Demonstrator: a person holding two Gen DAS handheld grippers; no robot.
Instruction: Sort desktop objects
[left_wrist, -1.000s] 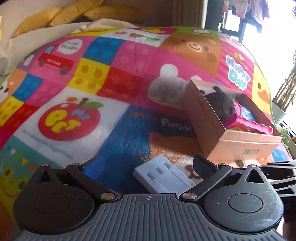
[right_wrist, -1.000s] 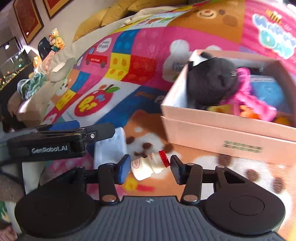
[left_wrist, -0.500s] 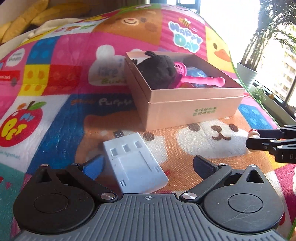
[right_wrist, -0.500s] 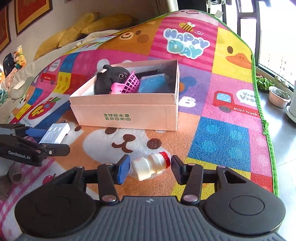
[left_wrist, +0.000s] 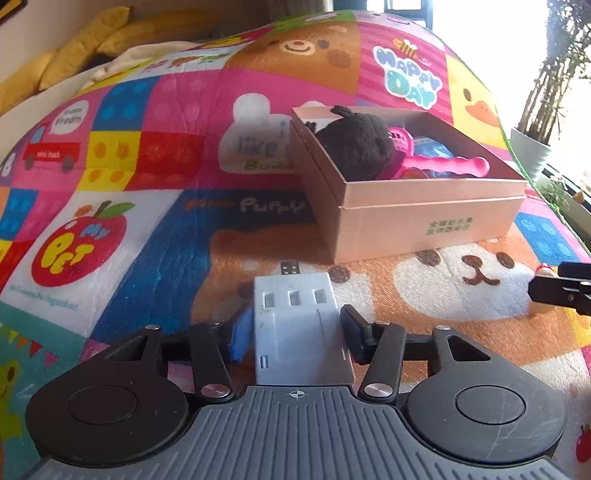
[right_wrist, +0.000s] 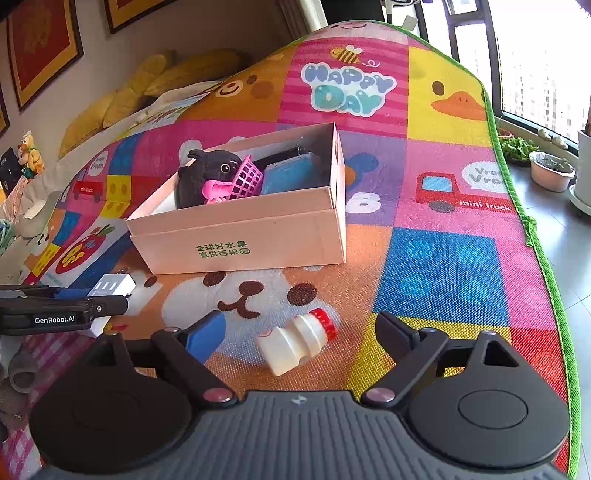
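The left gripper (left_wrist: 295, 328) sits clamped around the pale grey plastic adapter block (left_wrist: 299, 325), ready for the pink cardboard box (left_wrist: 424, 218) at one o'clock. The right gripper (right_wrist: 299, 332), spread wide, straddles the small white red-capped bottle (right_wrist: 295, 341) lying on the play mat (right_wrist: 443, 266).

home, cartoon play mat (right_wrist: 436, 258), cushions (left_wrist: 74, 55)
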